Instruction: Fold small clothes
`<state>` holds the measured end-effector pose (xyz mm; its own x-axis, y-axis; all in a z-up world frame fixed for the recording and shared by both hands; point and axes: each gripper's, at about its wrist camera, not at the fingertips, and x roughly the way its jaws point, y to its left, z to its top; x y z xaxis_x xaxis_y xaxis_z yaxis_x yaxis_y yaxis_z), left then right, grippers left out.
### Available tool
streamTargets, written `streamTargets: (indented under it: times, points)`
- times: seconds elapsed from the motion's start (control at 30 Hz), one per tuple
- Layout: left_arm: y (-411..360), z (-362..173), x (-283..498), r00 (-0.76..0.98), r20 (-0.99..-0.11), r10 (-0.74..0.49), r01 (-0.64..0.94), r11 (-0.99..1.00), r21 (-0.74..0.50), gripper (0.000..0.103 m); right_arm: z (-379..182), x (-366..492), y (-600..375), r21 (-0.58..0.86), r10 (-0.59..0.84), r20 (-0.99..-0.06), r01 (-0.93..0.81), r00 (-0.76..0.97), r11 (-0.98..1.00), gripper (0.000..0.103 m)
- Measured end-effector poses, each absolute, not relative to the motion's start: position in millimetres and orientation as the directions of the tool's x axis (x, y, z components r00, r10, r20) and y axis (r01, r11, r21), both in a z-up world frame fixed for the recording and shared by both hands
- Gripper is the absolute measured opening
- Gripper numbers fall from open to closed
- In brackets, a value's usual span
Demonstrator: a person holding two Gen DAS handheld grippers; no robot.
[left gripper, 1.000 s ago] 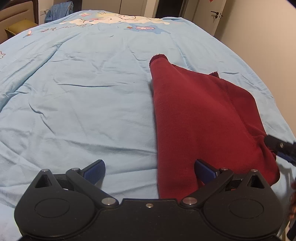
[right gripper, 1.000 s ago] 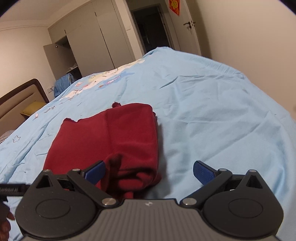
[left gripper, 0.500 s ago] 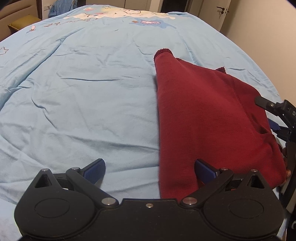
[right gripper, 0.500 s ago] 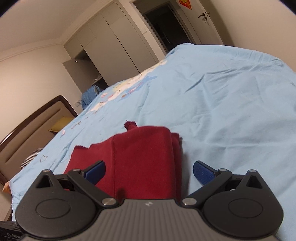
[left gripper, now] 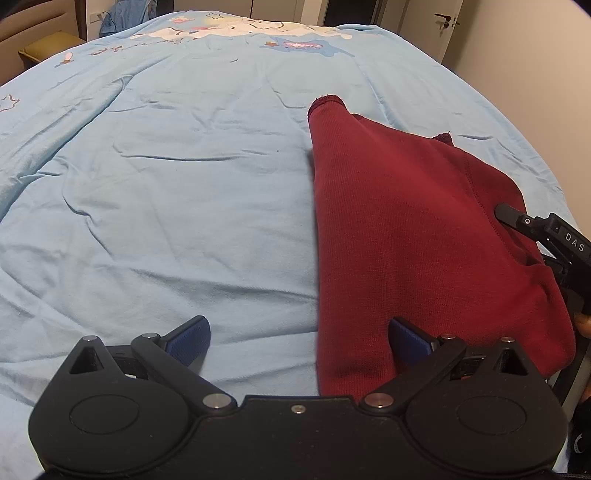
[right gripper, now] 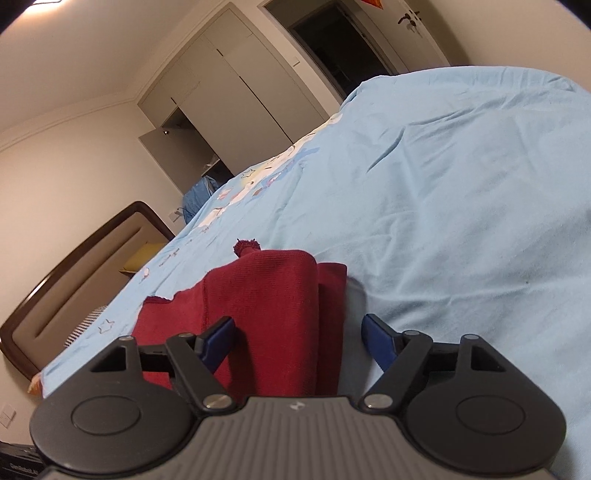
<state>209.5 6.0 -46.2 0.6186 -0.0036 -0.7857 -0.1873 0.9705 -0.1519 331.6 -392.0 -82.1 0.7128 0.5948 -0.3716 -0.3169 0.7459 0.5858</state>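
Observation:
A dark red knit garment (left gripper: 406, 229) lies folded into a long strip on the light blue bedspread (left gripper: 166, 203). My left gripper (left gripper: 295, 328) hovers open at its near left edge, with its right finger over the cloth and its left finger over bare bedspread. In the right wrist view the garment (right gripper: 273, 295) has its thick folded edge between the jaws of my right gripper (right gripper: 299, 328), which are closing but still stand apart from the cloth. In the left wrist view one of the right gripper's fingers (left gripper: 511, 218) rests over the garment's right edge.
The bedspread has a cartoon print near the far end (left gripper: 229, 27). A brown headboard (right gripper: 74, 280) with a yellow cushion stands at the left. White wardrobe doors (right gripper: 229, 99) and a dark doorway (right gripper: 343, 48) lie beyond the bed. A wall runs along the right.
My right gripper has dropped low and slid forward onto the garment's right edge, and its jaws have narrowed around the fold. The left gripper has stayed in place, still open.

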Motion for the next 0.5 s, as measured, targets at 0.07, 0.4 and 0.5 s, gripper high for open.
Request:
streamTargets:
  times: [0.07,0.4,0.5]
  points:
    - [5.8,-46.5,209.7,0.619,-0.786,-0.002,-0.189,0.97,-0.151,0.103,-83.2,330.1,-390.9,0.585,0.595,-0.364,-0.32,0.717,0.745,0.08]
    - [5.8,-46.4,209.7,0.618,-0.786,-0.001,-0.189,0.971,-0.15,0.103,-86.3,325.7,-390.7,0.585,0.595,-0.349,-0.327,0.724,0.742,0.08]
    - [5.7,-46.4,209.6,0.618,-0.786,-0.001,-0.188,0.971,-0.15,0.103,-86.3,325.5,-390.6,0.585,0.595,-0.349,-0.327,0.724,0.742,0.08]
